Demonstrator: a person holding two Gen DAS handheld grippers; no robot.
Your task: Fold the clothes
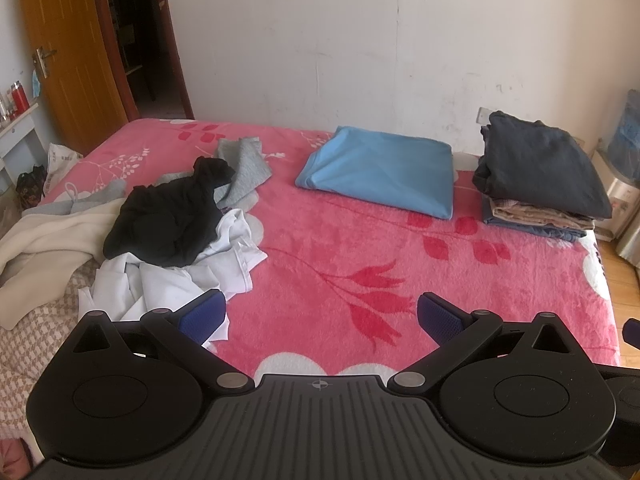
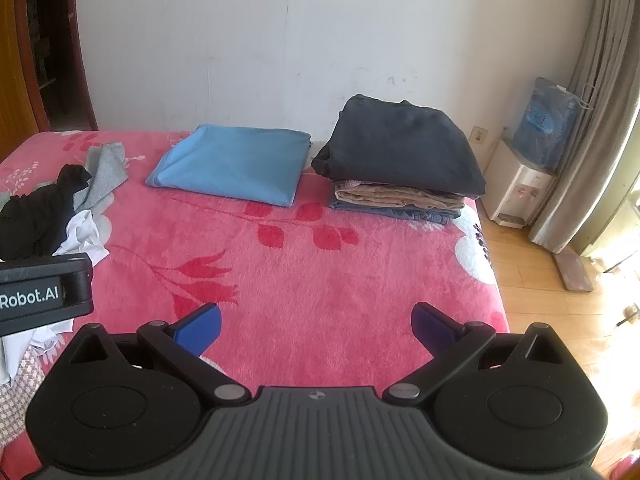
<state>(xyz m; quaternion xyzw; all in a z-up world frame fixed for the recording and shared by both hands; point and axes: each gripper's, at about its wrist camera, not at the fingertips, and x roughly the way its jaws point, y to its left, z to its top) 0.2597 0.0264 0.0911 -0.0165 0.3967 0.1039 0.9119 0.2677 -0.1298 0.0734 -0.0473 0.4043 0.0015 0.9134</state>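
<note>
Folded, far side of the pink floral fleece blanket [image 1: 360,264] covering the bed: one light-blue garment folded into a flat rectangle [image 1: 380,170], lying alone; just to its right, a stack of folded clothes [image 1: 540,184] with a dark charcoal piece on top, beige and plaid layers beneath, and blue denim at the bottom. The blue rectangle and the stack are near each other but apart.

Unfolded, left side of the bed: a loose heap holding a crumpled black garment [image 1: 168,220] resting on a rumpled white shirt [image 1: 180,280], a grey knit piece [image 1: 244,168] behind them, and a cream fleece item [image 1: 44,236] trailing toward the left edge.

Judged progress: well under way, with several pieces left to fold.

Tools: left gripper [image 1: 320,316] hovers above bare blanket beside the heap, blue pads spread wide, holding nothing. Right gripper [image 2: 316,324] likewise spread wide and empty, over the middle of the bed.

Containers: no basket or bin for clothes is visible. A white water dispenser [image 2: 516,184] stands on the floor at the right, carrying a blue bottle [image 2: 548,120].
</note>
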